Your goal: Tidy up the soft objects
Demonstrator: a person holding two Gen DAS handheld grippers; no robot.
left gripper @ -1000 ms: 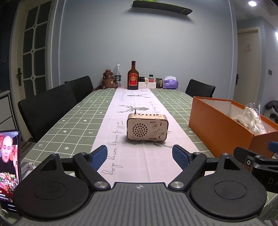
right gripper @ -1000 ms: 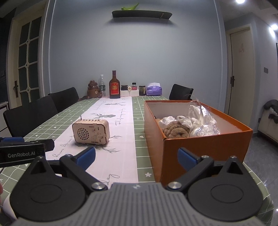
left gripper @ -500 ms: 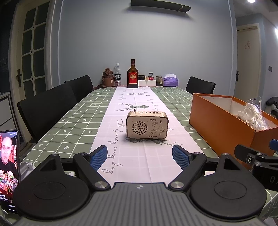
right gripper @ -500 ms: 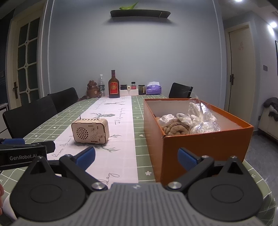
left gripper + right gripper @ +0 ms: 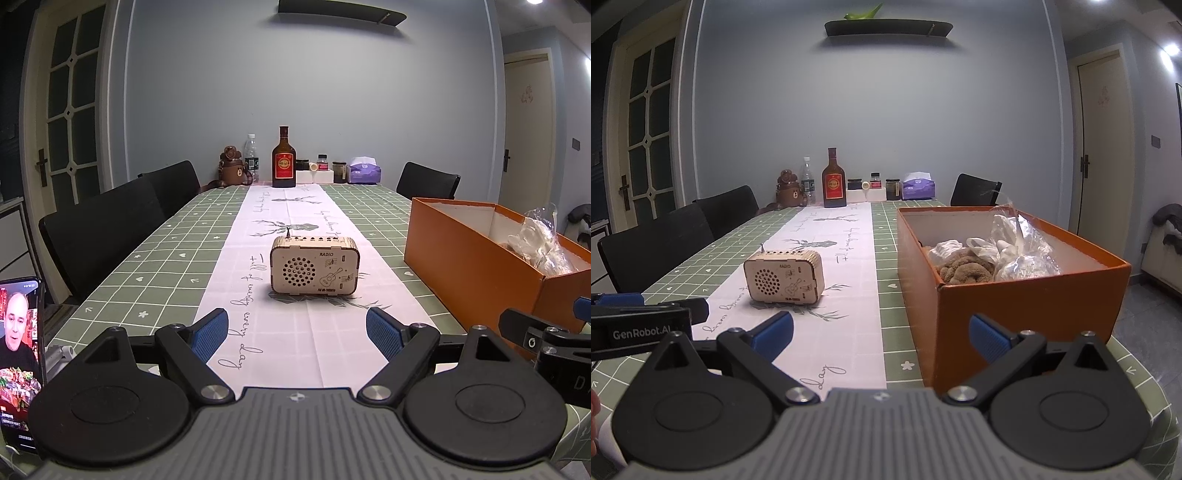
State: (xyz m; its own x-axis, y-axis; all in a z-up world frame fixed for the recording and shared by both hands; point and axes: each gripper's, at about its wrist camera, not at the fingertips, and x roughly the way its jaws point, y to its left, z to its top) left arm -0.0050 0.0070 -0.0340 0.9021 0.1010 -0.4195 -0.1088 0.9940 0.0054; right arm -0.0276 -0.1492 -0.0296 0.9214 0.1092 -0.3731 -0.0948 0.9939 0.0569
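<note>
An orange box [image 5: 1027, 299] stands on the table's right side. It holds a brown plush item [image 5: 966, 271], white soft items and a clear plastic bag [image 5: 1023, 247]. The box also shows in the left wrist view [image 5: 469, 258] with the bag [image 5: 539, 240]. My left gripper [image 5: 297, 334] is open and empty above the white runner, near the table's front edge. My right gripper [image 5: 881, 332] is open and empty in front of the box's near left corner. The left gripper's side shows in the right wrist view [image 5: 646, 321].
A small wooden radio [image 5: 314, 269] stands on the white runner [image 5: 280, 236] of the green checked table. A brown bottle [image 5: 283, 158], a water bottle, a bear figure, jars and a tissue box stand at the far end. Black chairs [image 5: 110, 229] line the left side. A phone [image 5: 20, 354] stands at left.
Both grippers have tilted or sunk slightly, so the scene sits a little lower in view. Both stay open and empty. Nothing on the table has moved.
</note>
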